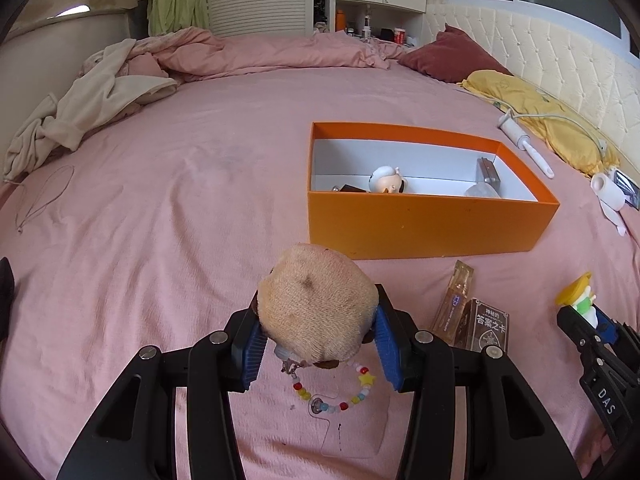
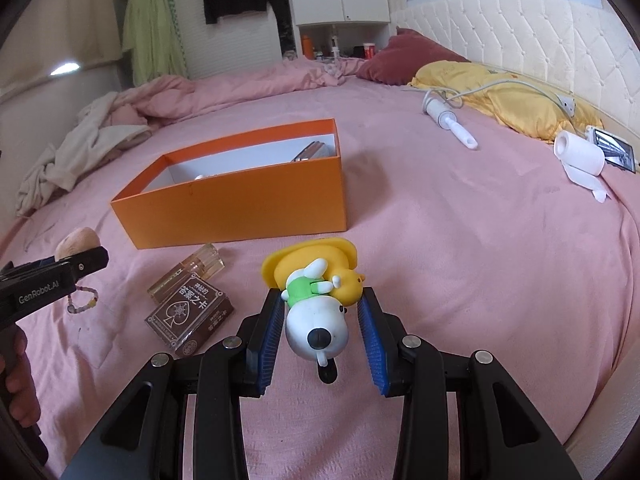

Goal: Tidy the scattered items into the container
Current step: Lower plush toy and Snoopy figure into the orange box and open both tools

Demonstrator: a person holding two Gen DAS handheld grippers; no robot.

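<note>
My left gripper [image 1: 318,336] is shut on a tan plush toy [image 1: 318,304] with a beaded chain [image 1: 340,396] hanging under it, just above the pink bed in front of the orange box [image 1: 424,220]. The box holds a small doll figure [image 1: 386,180], a metal case [image 1: 489,172] and other small items. My right gripper [image 2: 322,332] stands around a white dog figurine [image 2: 316,320] with a yellow duck; the blue pads [image 2: 274,336] stand slightly apart from it on the bed. A perfume bottle [image 2: 188,276] and a brown card box [image 2: 190,316] lie between the two grippers.
A lint roller [image 2: 450,120], a toilet paper roll [image 2: 580,154] and a phone [image 2: 614,148] lie to the right near yellow pillows [image 2: 500,100]. Crumpled clothes [image 1: 80,112] and a pink duvet [image 1: 260,52] lie at the far left. A thin cord [image 1: 44,196] lies left.
</note>
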